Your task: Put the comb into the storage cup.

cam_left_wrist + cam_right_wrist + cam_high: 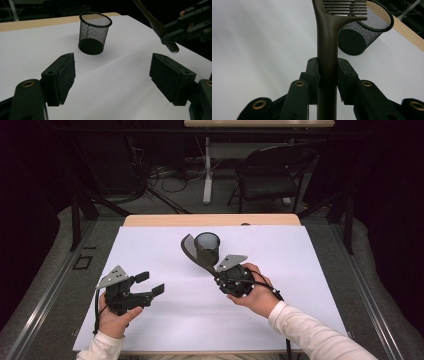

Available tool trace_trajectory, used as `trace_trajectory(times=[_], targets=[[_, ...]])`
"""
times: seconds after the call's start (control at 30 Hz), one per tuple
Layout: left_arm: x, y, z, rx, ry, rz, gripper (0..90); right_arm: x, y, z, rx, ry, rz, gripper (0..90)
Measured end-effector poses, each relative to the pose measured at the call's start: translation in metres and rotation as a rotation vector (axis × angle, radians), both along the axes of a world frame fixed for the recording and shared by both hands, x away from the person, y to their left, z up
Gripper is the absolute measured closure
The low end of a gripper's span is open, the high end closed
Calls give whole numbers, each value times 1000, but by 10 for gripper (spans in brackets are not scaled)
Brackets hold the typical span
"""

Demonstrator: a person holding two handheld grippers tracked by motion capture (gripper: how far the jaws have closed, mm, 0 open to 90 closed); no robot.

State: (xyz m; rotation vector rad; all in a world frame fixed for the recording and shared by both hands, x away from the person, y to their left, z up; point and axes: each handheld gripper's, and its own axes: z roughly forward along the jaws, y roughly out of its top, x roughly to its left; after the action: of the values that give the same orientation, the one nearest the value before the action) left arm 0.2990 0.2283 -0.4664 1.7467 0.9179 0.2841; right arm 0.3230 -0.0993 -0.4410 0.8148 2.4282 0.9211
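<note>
Right beside the mesh cup (207, 247), mid-bench, the right gripper (327, 75) is clamped on the comb (327, 45) handle, toothed end up by the rim. I'd tip it upright over the opening, then lower it slowly so the teeth don't snag. Left gripper (150, 285) sits wide and empty, well clear; loads of white bench (300, 270) around.

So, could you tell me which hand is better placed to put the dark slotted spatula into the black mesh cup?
The right: the right gripper already clamps the dark slotted spatula beside the black mesh cup. The left gripper is open, empty and farther off.
</note>
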Motion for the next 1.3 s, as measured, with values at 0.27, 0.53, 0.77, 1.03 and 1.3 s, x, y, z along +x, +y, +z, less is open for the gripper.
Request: trace_trajectory(times=[0.27, 0.53, 0.77, 1.03, 1.3], targets=[[16, 1, 23, -63, 8, 7, 209, 4, 0, 7, 16, -32, -13, 731], [32, 2, 39, -123, 55, 6, 212, 4, 3, 9, 24, -72, -15, 731], [40, -3, 47, -110, 77, 1, 264, 8, 6, 10, 34, -97, -16, 731], [46, -9, 59, -117, 64, -8, 295, 10, 7, 10, 38, -107, -26, 731], [56, -18, 64, -158, 90, -28, 302, 13, 8, 10, 49, -117, -31, 731]])
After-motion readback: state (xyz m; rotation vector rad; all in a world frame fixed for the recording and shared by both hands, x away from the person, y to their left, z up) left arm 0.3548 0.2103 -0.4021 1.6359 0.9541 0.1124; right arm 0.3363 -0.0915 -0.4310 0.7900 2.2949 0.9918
